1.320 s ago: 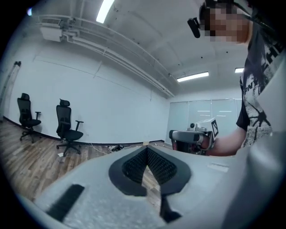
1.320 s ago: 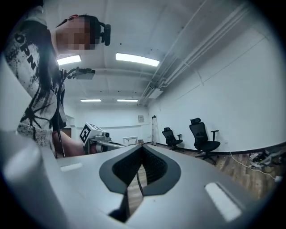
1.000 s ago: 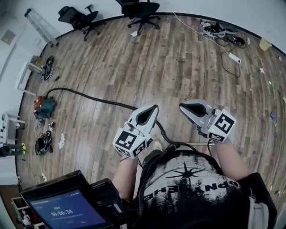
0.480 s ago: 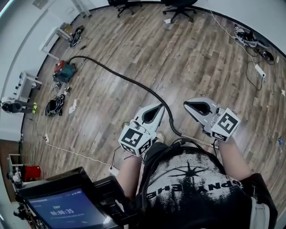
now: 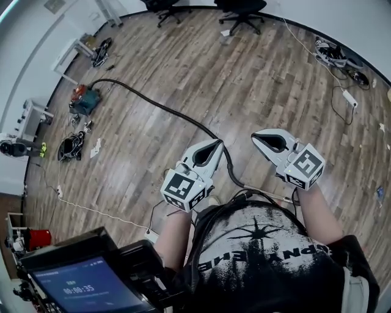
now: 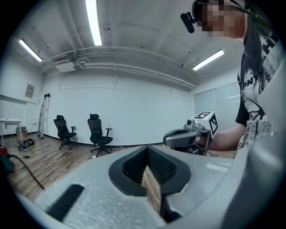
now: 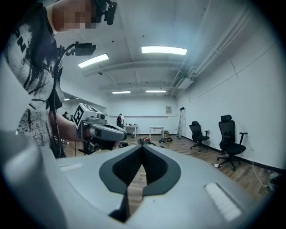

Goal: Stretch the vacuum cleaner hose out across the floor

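Note:
A long black vacuum hose point(image 5: 160, 108) lies on the wood floor. It runs from the red and teal vacuum cleaner point(image 5: 84, 99) at the upper left to a spot by the person's feet, between the two grippers. My left gripper point(image 5: 215, 143) is held over the near end of the hose, shut and empty. My right gripper point(image 5: 257, 135) hovers to the right of the hose, also shut with nothing in it. In the left gripper view the jaws point(image 6: 146, 152) meet, and the hose point(image 6: 27, 170) shows far left. In the right gripper view the jaws point(image 7: 142, 148) are together.
Black office chairs point(image 5: 243, 10) stand at the far wall. Cables and a power strip point(image 5: 349, 97) lie at the right. A thin white cable point(image 5: 91, 211) crosses the floor at the lower left, near a black bundle point(image 5: 70, 147). A screen point(image 5: 82, 284) sits at the bottom left.
The head view has swung, so the vacuum and hose now sit higher and further left. Both grippers have turned along with the body and stay shut and empty.

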Motion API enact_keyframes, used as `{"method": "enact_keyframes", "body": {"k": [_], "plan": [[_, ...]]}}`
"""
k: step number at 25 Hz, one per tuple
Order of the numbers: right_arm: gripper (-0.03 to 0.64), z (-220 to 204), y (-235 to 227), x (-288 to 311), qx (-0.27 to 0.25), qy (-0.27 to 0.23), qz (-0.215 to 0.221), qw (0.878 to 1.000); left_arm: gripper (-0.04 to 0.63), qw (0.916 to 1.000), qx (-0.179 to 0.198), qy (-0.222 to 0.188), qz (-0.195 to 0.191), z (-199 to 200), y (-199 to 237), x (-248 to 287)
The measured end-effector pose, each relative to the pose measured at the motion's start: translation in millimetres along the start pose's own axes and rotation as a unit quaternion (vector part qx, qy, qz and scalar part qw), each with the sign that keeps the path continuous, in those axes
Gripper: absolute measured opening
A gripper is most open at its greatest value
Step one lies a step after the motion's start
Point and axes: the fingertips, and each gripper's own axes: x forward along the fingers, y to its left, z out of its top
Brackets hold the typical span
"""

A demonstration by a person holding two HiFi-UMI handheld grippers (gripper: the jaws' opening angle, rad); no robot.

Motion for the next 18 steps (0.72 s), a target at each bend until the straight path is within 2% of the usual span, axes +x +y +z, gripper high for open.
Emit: {"method": "enact_keyframes", "body": {"k": [6,18], "plan": [[0.006,-5.3,4.1,0.2,-0.014,0.015,-0.016,1.000,0.000,1.0000,-0.008,-0.001,0.000,-8.2,1.4,-5.5],[0.006,-5.4,16.5,-0.3,-0.026,0.033,-0.003,0.999,0.000,1.0000,-0.007,-0.003,0.004,-7.8,-2.8,-12.9]]}}
